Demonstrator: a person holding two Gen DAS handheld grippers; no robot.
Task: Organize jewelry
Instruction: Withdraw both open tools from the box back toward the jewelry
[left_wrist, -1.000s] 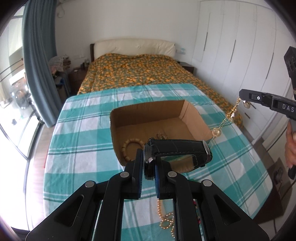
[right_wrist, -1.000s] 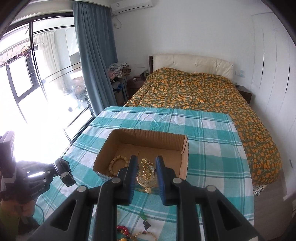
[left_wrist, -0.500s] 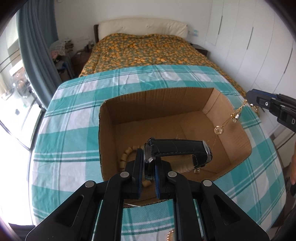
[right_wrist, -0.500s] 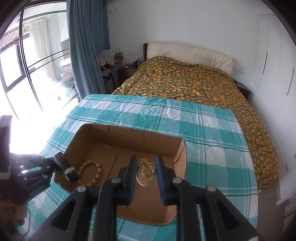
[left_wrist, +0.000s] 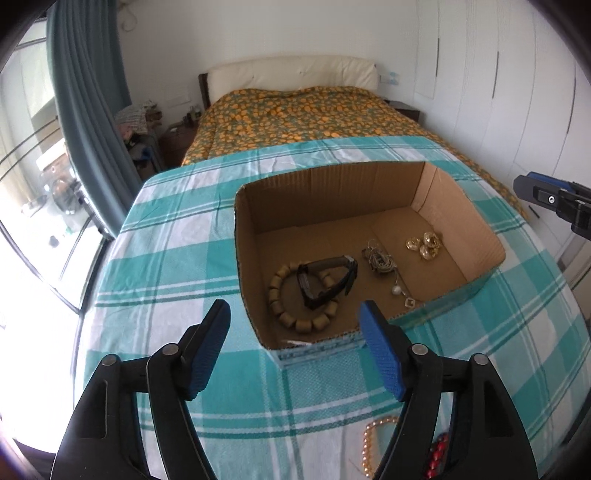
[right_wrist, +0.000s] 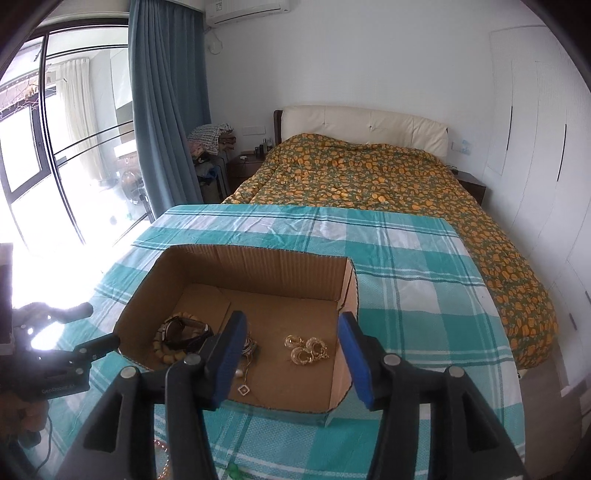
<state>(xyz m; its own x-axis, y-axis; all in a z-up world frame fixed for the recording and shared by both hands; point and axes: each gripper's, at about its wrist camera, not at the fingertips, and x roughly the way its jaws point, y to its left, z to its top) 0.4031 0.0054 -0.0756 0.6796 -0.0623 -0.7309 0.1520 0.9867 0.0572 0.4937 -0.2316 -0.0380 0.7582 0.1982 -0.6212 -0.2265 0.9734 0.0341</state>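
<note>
Bedroom, desk (left_wrist: 177, 266) under teal checked cloth, cardboard box (left_wrist: 476, 221) on it holding black watch (left_wrist: 325, 280) lying across wooden bead bracelet (left_wrist: 280, 295), gold earrings (right_wrist: 306, 349) apart, left hand-held gripper (left_wrist: 295, 314) and right hand-held gripper (right_wrist: 291, 325) jaws just opened, nothing between them.

box (left_wrist: 325, 192): open cardboard | watch (left_wrist: 325, 282): black, across bead bracelet (left_wrist: 295, 321) | gold earrings (left_wrist: 424, 245): right

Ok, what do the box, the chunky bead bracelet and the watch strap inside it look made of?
Box: plain brown corrugated cardboard, with fluting visible along its cut rim. Bead bracelet: matte tan barrel beads, probably wood. Watch strap: black with a dull sheen, likely leather or imitation; too small to tell which.
</note>
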